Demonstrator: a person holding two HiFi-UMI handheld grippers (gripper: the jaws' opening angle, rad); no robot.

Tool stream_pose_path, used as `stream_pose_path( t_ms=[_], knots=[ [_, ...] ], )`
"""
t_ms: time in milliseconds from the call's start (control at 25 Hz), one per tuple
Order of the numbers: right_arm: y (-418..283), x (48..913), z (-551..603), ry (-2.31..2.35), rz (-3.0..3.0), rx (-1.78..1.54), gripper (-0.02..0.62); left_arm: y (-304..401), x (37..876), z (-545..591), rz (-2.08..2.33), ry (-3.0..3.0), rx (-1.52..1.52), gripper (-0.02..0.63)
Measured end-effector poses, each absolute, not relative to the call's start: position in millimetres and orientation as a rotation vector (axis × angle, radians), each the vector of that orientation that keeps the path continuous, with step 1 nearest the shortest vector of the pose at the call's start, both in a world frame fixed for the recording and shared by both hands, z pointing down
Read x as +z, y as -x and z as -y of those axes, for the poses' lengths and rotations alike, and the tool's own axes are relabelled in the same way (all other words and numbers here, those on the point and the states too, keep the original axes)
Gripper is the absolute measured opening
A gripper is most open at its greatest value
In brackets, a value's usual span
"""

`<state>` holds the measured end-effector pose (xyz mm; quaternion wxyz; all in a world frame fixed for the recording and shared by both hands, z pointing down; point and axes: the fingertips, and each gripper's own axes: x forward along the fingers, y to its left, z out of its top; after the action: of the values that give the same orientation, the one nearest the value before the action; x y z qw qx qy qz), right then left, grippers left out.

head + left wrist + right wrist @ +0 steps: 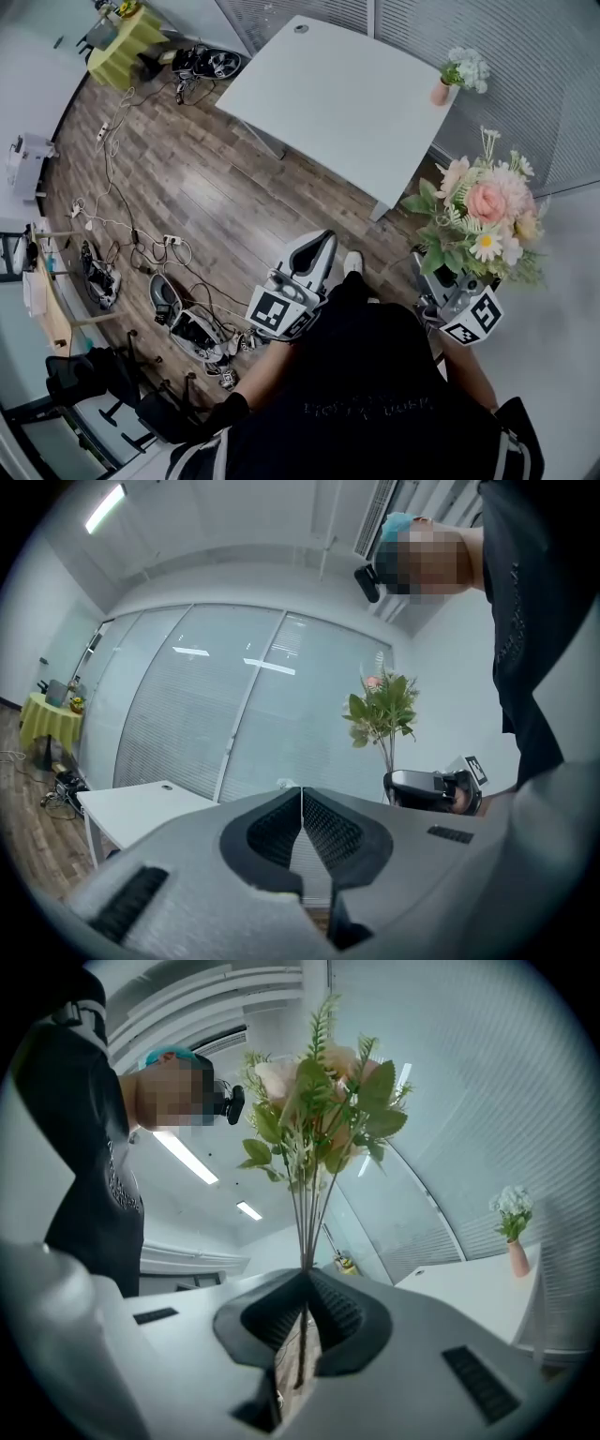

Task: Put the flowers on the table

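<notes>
A bunch of artificial flowers (483, 220), pink, cream and white with green leaves, stands upright at the right of the head view. My right gripper (306, 1283) is shut on its thin stems (309, 1213), and the blooms (319, 1091) rise above the jaws. The same bunch (382, 710) shows to the right in the left gripper view. My left gripper (301, 799) is shut with nothing in it; in the head view it (317, 253) points at the white table (328, 103), which lies ahead across the wood floor. The right gripper's tips are hidden behind the flowers in the head view.
A small pink vase of white flowers (459, 75) stands at the table's far right corner. Cables and power strips (141, 244) trail over the floor at left, near a yellow-covered table (122, 42). Frosted glass walls (525, 84) run behind the white table.
</notes>
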<state>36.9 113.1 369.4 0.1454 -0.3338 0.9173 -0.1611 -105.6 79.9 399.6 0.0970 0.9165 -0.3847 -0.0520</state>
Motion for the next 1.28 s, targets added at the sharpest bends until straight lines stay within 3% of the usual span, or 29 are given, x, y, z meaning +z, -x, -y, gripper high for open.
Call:
stream_pose_path(
  t_ms=[1280],
  knots=[
    [-60, 370, -1, 0.971, -2.616, -0.488, 0.041, 86, 390, 36, 1.168, -2.722, -0.15, 0.02]
  ],
)
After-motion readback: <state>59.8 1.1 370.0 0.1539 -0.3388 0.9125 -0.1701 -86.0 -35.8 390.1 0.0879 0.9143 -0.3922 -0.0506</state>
